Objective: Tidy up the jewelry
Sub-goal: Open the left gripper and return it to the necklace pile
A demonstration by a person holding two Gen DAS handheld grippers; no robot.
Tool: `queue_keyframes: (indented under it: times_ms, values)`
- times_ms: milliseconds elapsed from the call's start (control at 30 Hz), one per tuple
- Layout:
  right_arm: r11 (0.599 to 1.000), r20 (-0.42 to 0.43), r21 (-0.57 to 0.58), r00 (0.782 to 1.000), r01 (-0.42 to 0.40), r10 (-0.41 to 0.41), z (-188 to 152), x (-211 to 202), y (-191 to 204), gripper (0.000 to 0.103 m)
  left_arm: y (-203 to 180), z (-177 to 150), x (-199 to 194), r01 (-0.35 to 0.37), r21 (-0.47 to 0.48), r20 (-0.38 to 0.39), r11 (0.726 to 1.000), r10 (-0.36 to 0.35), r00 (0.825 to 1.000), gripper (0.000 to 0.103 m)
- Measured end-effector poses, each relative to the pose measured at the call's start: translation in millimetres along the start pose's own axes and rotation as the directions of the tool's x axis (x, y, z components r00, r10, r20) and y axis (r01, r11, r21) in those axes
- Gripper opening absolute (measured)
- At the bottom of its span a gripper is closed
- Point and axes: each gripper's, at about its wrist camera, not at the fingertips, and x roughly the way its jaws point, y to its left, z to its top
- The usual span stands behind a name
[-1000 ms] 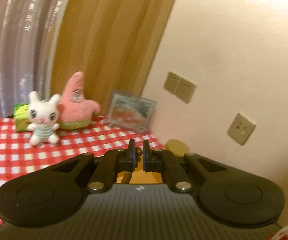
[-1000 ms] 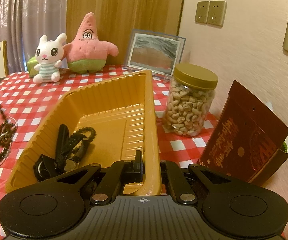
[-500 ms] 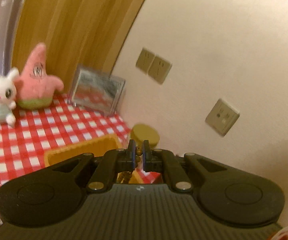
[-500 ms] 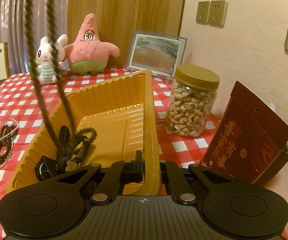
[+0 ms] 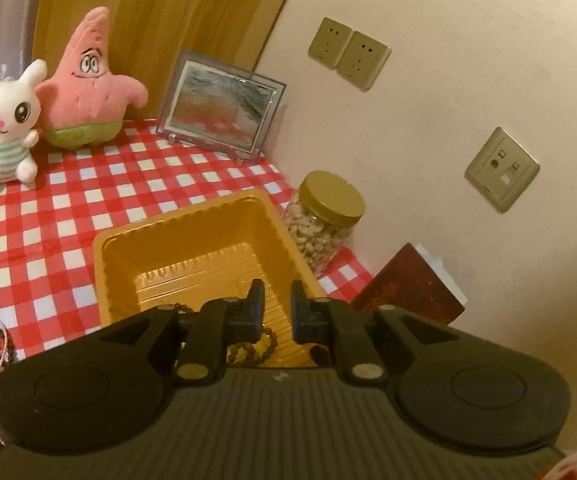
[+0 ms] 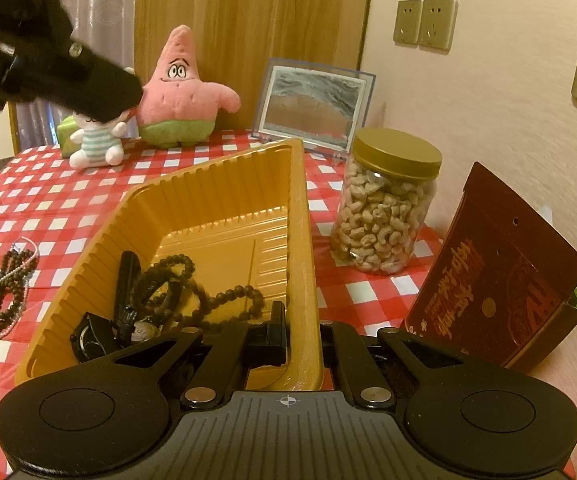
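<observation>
A yellow plastic tray (image 6: 216,192) stands on the checked tablecloth and also shows in the left wrist view (image 5: 176,232). In it lie a brown bead necklace (image 6: 224,300), dark bracelets and a watch (image 6: 92,334). My left gripper (image 5: 276,300) hovers above the tray, open and empty, with the beads (image 5: 256,350) below it. It also shows at the upper left of the right wrist view (image 6: 48,64). My right gripper (image 6: 302,326) is shut on the tray's near right wall. More bead strings (image 6: 0,292) lie on the cloth left of the tray.
A jar of cashews (image 6: 386,204) and a dark red pouch (image 6: 488,276) stand right of the tray by the wall. A picture frame (image 6: 312,104), a pink star plush (image 6: 180,92) and a white bunny plush (image 5: 4,124) stand at the back.
My left gripper carried the bead necklace over the tray, opened, and the necklace dropped into the tray. My right gripper has kept its hold on the tray wall.
</observation>
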Motion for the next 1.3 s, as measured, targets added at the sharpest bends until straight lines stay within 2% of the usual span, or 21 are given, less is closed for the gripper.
queue_keyframes:
  times_ms: [167, 333, 500, 767, 900, 1067, 1300]
  values:
    - [1.000, 0.001, 0.001, 1.000, 0.000, 0.000, 2, 1, 1, 0.004, 9, -6, -10, -0.061, -0.007, 0.015, 0.998, 0.061, 0.998, 0.025]
    - [1.000, 0.000, 0.000, 1.000, 0.000, 0.000, 2, 1, 0, 0.004, 31, -17, -26, -0.152, -0.034, 0.021, 0.988, 0.153, 0.988, 0.031]
    - [1.000, -0.003, -0.001, 1.000, 0.000, 0.000, 3, 2, 0, 0.004, 62, -37, -46, -0.279, -0.058, 0.010, 0.958, 0.280, 0.960, 0.033]
    - [1.000, -0.012, -0.004, 1.000, 0.005, -0.005, 3, 4, 0, 0.004, 116, -74, -74, -0.409, -0.175, -0.038, 0.896, 0.409, 0.912, 0.033]
    - [1.000, -0.016, -0.007, 1.000, 0.009, -0.009, 3, 5, 0, 0.004, 133, -92, -83, -0.452, -0.210, -0.063, 0.867, 0.450, 0.891, 0.033]
    - [1.000, -0.020, -0.013, 1.000, 0.013, -0.013, 2, 5, 1, 0.004, 144, -109, -89, -0.502, -0.205, -0.091, 0.840, 0.494, 0.865, 0.033]
    - [1.000, -0.028, -0.017, 0.999, 0.018, -0.019, 1, 5, 2, 0.004, 155, -128, -94, -0.533, -0.214, -0.120, 0.819, 0.519, 0.846, 0.033]
